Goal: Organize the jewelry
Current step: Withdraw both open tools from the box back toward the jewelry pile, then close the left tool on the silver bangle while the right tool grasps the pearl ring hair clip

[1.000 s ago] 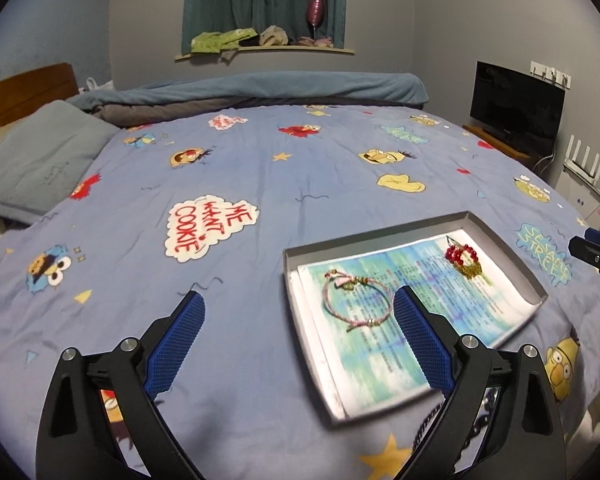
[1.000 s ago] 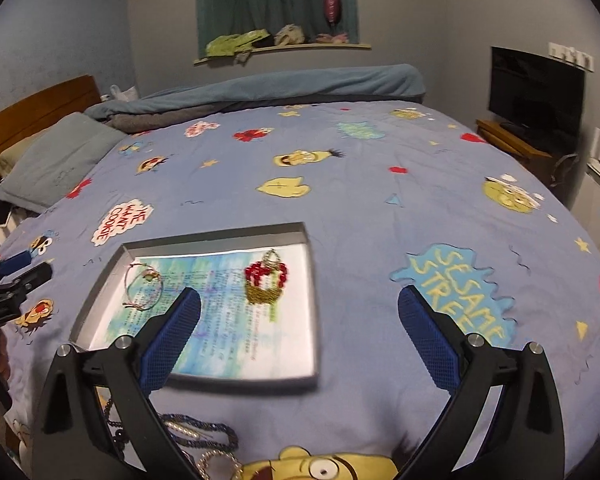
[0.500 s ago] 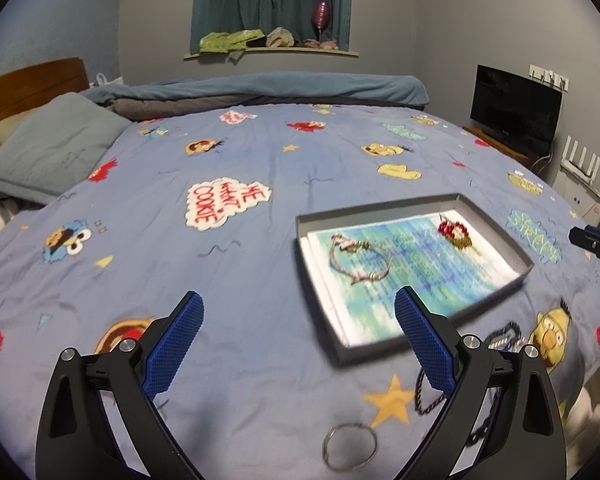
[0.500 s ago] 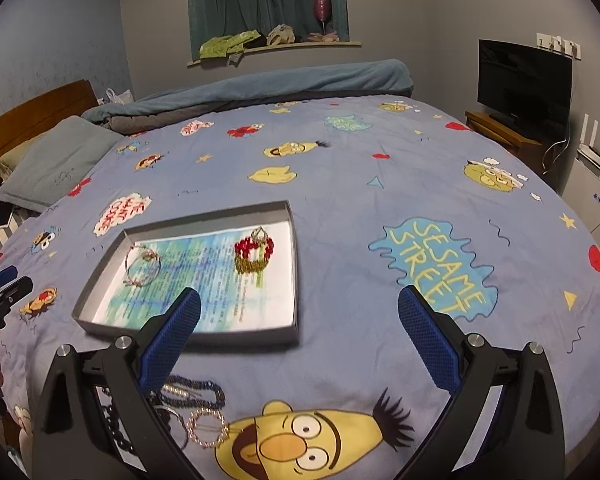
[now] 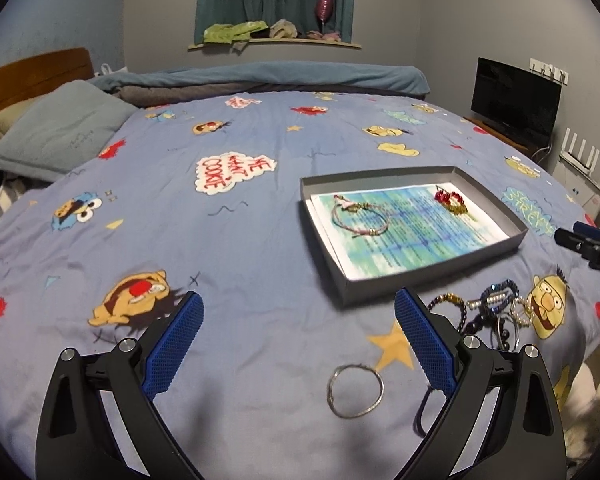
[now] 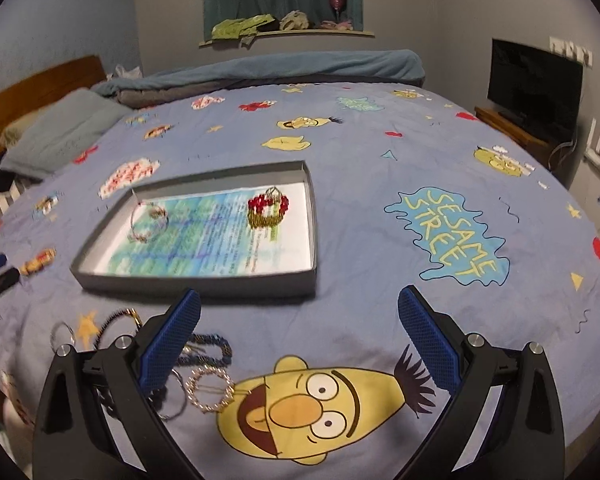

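While both the left gripper [image 5: 298, 344] and right gripper [image 6: 300, 340] are held wide apart and empty, a silver ring [image 5: 355, 391] is seen at five o'clock of the left one, the grey tray [image 5: 432, 276] at one o'clock.

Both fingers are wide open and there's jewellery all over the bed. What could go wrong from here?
The loose pieces lie tangled together, so lifting one may drag others along. The thin silver ring lies flat on the soft blanket, so the left gripper might pinch fabric instead. The shallow tray could shift if bumped.

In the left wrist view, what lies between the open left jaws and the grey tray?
Only bare bedsheet. The thin silver ring lies lower, between the left gripper jaws; the tray sits beyond.
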`<action>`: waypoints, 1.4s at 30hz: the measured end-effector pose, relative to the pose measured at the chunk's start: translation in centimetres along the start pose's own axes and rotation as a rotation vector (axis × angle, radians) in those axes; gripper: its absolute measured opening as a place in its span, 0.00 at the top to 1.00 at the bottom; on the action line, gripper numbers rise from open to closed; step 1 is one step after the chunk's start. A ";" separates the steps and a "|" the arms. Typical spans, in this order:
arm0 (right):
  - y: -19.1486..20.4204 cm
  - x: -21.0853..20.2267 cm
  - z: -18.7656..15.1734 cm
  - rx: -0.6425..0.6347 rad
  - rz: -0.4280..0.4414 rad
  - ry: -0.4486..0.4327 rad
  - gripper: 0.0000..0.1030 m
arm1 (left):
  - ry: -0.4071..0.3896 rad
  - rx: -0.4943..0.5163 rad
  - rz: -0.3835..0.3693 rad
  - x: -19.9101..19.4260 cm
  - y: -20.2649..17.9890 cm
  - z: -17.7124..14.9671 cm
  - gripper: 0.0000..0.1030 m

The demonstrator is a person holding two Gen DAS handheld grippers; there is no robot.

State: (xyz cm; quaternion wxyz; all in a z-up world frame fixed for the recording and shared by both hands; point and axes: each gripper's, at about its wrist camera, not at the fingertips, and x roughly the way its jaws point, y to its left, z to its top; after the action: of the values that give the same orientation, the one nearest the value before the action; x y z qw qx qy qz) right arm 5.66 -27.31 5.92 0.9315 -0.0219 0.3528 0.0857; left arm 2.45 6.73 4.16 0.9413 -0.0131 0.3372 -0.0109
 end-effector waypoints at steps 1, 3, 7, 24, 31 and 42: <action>0.2 0.0 -0.3 -0.011 -0.002 0.003 0.05 | 0.003 0.000 0.000 0.1 0.0 -0.3 0.07; 0.4 0.2 -0.8 -0.021 0.002 0.005 0.05 | 0.006 0.003 0.006 0.2 0.0 -0.8 0.07; 0.6 0.3 -1.8 -0.014 0.067 0.025 0.05 | 0.030 0.001 0.013 0.8 0.4 -2.1 0.07; 3.9 1.3 -4.7 -0.127 0.164 0.099 0.05 | 0.123 0.025 -0.111 3.3 -1.7 -6.4 0.09; 3.8 1.8 -5.4 -0.124 0.168 0.113 0.05 | 0.109 0.061 -0.126 3.3 -2.4 -7.2 0.18; 3.6 1.9 -6.4 -0.125 0.195 0.140 0.31 | 0.098 0.119 -0.108 3.5 -3.1 -7.6 0.38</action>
State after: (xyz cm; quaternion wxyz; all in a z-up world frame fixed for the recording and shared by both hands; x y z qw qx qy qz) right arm 2.23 -24.11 -0.10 0.8886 -0.0513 0.4114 0.1960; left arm 0.31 3.37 -3.85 0.9208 0.0253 0.3803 -0.0824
